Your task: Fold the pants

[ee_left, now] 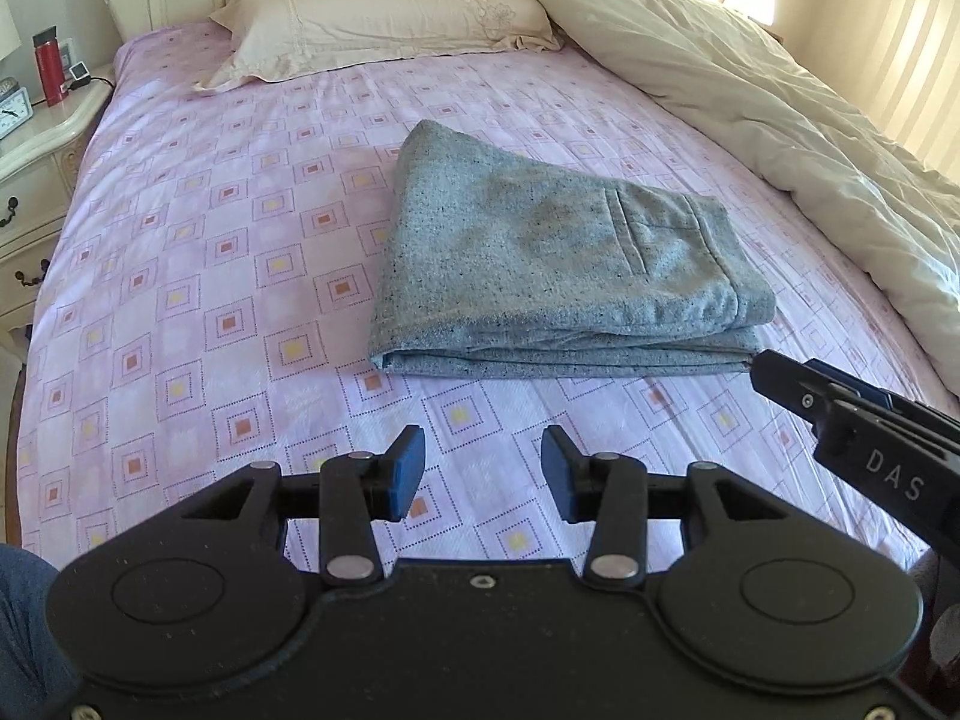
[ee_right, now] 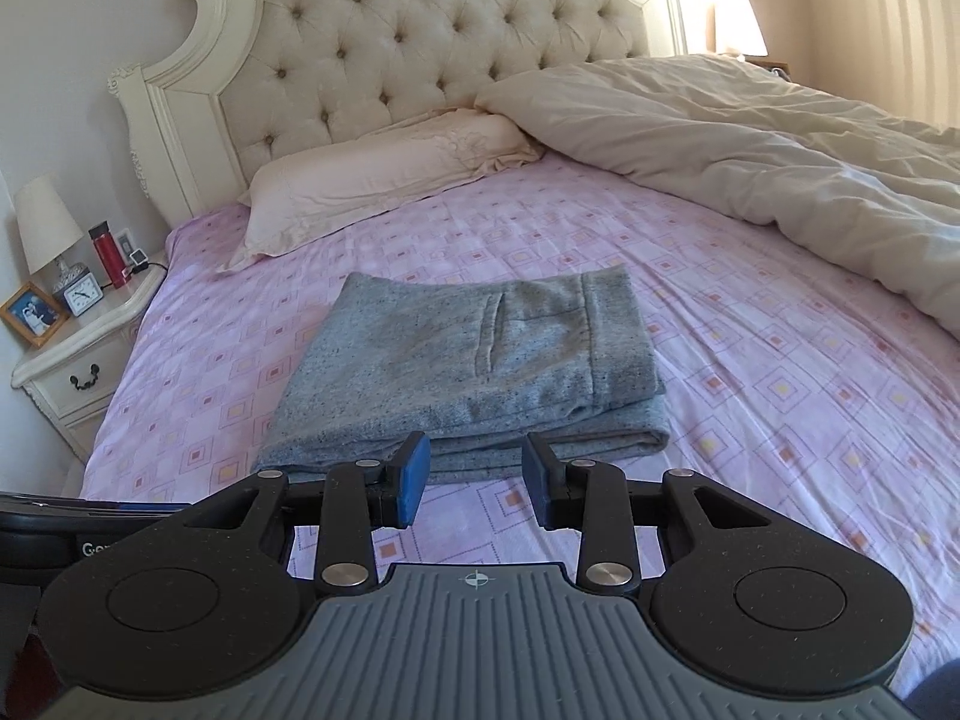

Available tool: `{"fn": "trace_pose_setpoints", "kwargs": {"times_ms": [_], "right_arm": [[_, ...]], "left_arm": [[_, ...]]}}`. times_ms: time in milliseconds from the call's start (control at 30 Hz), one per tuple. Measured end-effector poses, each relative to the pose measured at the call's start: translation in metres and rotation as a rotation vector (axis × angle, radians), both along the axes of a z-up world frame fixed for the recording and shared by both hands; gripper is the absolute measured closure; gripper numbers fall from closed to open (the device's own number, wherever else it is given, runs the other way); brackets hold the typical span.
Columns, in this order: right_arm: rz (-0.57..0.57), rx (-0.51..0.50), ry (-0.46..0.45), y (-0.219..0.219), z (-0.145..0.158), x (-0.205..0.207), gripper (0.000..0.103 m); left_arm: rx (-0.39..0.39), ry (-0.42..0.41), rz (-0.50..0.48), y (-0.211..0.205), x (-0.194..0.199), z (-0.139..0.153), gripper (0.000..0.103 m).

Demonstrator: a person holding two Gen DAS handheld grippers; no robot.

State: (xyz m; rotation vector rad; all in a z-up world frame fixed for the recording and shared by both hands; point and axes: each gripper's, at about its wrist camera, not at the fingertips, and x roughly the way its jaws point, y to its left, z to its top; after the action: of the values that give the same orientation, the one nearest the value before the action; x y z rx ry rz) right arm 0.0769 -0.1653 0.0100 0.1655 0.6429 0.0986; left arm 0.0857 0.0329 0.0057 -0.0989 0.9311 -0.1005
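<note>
Grey speckled pants lie folded into a flat stack on the pink patterned bedsheet, back pocket facing up. My left gripper hovers over the sheet in front of the stack, open, nothing between its blue pads. The right gripper's tip shows at the stack's near right corner. In the right wrist view the same pants lie just beyond my right gripper, which stands open and apart from the cloth, holding nothing.
A cream pillow lies at the tufted headboard. A bunched cream duvet covers the bed's right side. A nightstand at the left holds a lamp, clock, photo frame and red bottle.
</note>
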Motion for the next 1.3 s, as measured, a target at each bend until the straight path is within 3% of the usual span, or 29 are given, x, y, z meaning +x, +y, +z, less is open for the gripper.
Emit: {"fn": "trace_pose_setpoints", "kwargs": {"times_ms": [1300], "right_arm": [[0.011, -0.01, 0.04, 0.004, -0.011, 0.005, 0.069]], "left_arm": [[0.041, 0.016, -0.012, -0.003, 0.004, -0.004, 0.051]]}}
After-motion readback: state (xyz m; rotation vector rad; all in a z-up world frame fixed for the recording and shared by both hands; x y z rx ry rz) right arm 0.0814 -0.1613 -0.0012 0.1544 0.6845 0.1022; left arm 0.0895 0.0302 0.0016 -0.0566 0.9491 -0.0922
